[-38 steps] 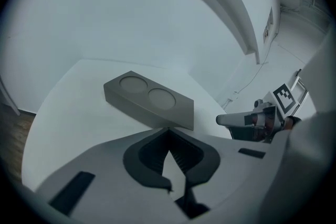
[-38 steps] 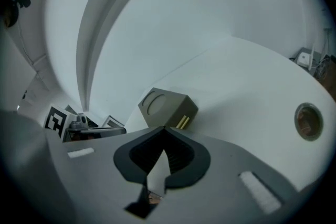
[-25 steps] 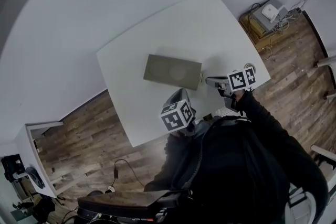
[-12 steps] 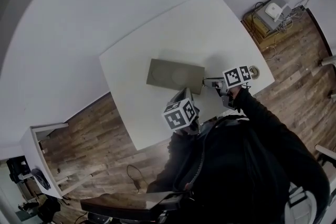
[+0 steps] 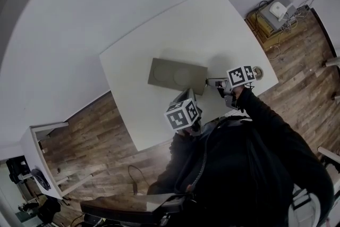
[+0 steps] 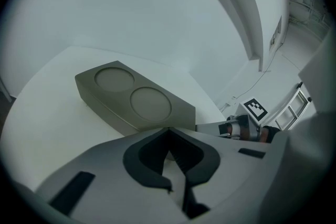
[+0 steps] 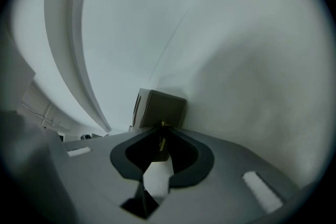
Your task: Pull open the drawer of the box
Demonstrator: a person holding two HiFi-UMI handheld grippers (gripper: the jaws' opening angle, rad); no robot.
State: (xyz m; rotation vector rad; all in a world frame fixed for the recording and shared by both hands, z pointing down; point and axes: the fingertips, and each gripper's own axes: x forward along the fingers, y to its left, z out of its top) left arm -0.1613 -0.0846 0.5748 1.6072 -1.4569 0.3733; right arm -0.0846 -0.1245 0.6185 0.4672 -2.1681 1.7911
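on the white table (image 5: 223, 24), about midway between its left and right edges and nearer the front edge than the far one, a flat olive-grey box (image 5: 177, 74) with two shallow round recesses in its top (image 6: 134, 102), long axis running left to right. at the box's right end, the drawer front (image 7: 160, 108), seemingly flush with the body. right gripper (image 5: 209, 82) level with the table, reaching in from the right corner side, tongs pressed together (image 7: 163, 128) and pinching the small brass-coloured drawer pull (image 7: 161, 140) that juts from that end face; seen also from the left gripper view as a grey bar meeting the box end (image 6: 202, 127). left gripper (image 5: 185, 95) just beside the box's front long side, near its right half, above the table's front edge; tongs pressed together (image 6: 168, 134) with only bare table behind them, tips close to the box wall but contact not clear. behind the right gripper, a dark sleeve (image 5: 265, 130) stretched toward the table's right corner. below the table, wooden floor (image 5: 90, 130).
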